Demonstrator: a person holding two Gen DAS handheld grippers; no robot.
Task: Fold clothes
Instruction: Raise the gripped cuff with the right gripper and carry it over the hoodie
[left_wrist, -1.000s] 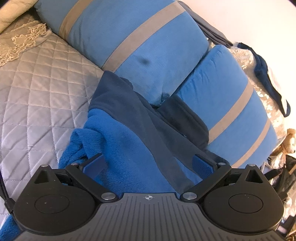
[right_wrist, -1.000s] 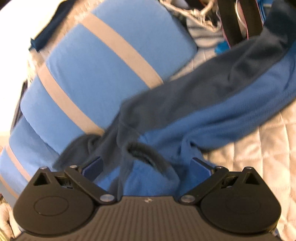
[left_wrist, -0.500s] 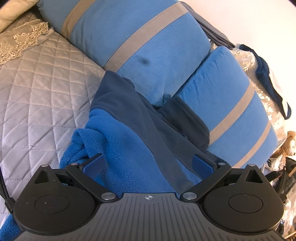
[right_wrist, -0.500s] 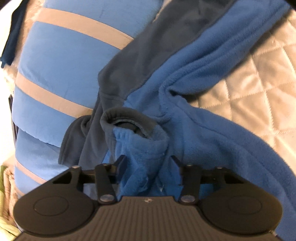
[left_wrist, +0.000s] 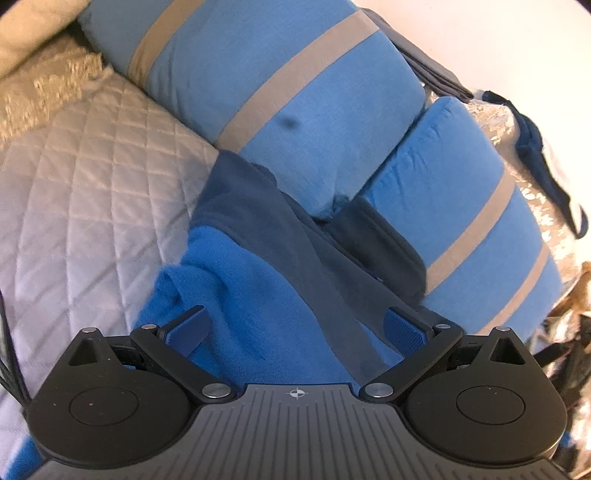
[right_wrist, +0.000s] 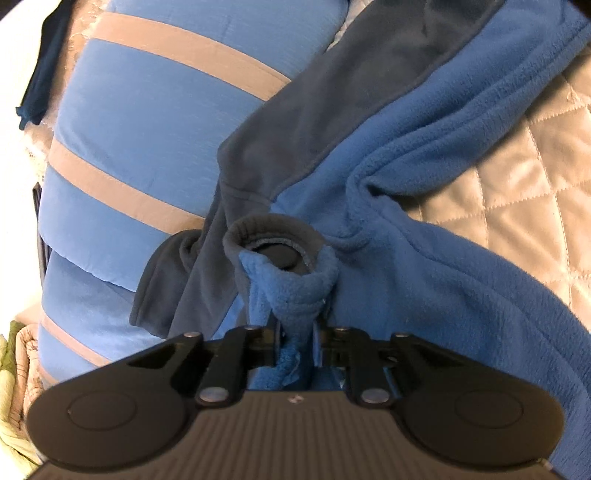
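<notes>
Blue fleece garment (right_wrist: 424, 177) lying crumpled on quilted bed cover (right_wrist: 524, 192), against striped blue pillows (left_wrist: 295, 92). Right gripper (right_wrist: 295, 343), jaws just closing, pinching cuffed sleeve end (right_wrist: 288, 280). Left gripper (left_wrist: 295, 328) spread wide over fleece, grasping nothing.

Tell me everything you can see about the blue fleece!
The fleece looks soft and fuzzy, bright blue with dark navy panels. It lies crumpled and unfolded on the quilt, its navy edge up against the striped pillows. A sleeve cuff stands open like a tube. The right gripper has just been closing and its jaws now pinch the fabric just below that cuff. The left gripper hovers wide open over another part of it, gripping nothing.
</notes>
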